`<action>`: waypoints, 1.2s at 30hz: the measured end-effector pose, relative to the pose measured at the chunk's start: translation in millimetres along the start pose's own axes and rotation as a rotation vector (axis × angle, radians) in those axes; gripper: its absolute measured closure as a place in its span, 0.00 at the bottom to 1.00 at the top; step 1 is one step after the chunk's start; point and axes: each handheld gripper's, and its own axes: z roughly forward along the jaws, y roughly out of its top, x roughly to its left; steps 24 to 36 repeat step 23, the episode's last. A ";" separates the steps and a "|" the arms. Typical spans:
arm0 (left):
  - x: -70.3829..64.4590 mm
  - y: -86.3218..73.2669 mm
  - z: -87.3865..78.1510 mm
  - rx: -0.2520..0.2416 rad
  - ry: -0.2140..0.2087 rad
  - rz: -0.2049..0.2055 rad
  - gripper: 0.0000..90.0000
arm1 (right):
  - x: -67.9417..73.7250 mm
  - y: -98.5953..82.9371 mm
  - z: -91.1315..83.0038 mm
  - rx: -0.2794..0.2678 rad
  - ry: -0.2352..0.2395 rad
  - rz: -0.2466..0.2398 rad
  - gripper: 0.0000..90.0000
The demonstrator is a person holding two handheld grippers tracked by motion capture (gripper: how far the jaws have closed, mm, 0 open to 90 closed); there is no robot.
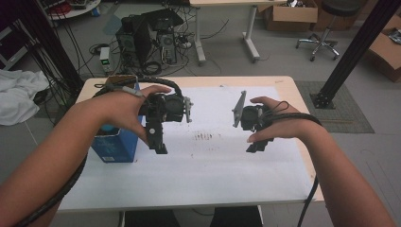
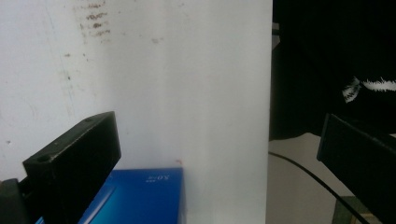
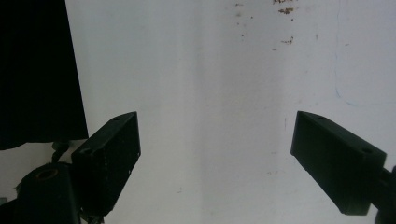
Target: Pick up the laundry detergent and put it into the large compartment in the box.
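Note:
A person holds both grippers above a white sheet (image 1: 208, 161) on the table, jaws pointing down toward the near edge. My left gripper (image 1: 157, 142) hangs just right of a blue box (image 1: 116, 144); its jaws stand wide apart and the blue box (image 2: 140, 196) shows low between them in the left gripper view. My right gripper (image 1: 257, 144) hovers over the sheet's right half, open, with bare white sheet (image 3: 210, 116) between its jaws. Neither gripper holds anything.
Brown smudges (image 1: 203, 137) mark the sheet's middle. The wooden table edge (image 1: 283, 80) shows beyond the sheet. Behind the table lie a computer tower with cables (image 1: 146, 40), a desk leg (image 1: 250, 42), cardboard boxes (image 1: 288, 14) and a black post (image 1: 350, 56) at the right.

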 end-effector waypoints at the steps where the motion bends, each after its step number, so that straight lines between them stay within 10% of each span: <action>1: -0.7 0.5 0.6 -0.003 -0.003 0.001 0.00 | 0.0 -0.1 -0.1 0.000 -0.002 -0.001 0.18; 36: -4.7 -0.7 4.7 -0.025 -0.011 0.011 0.00 | 2.8 5.6 2.0 0.004 -0.001 -0.011 0.18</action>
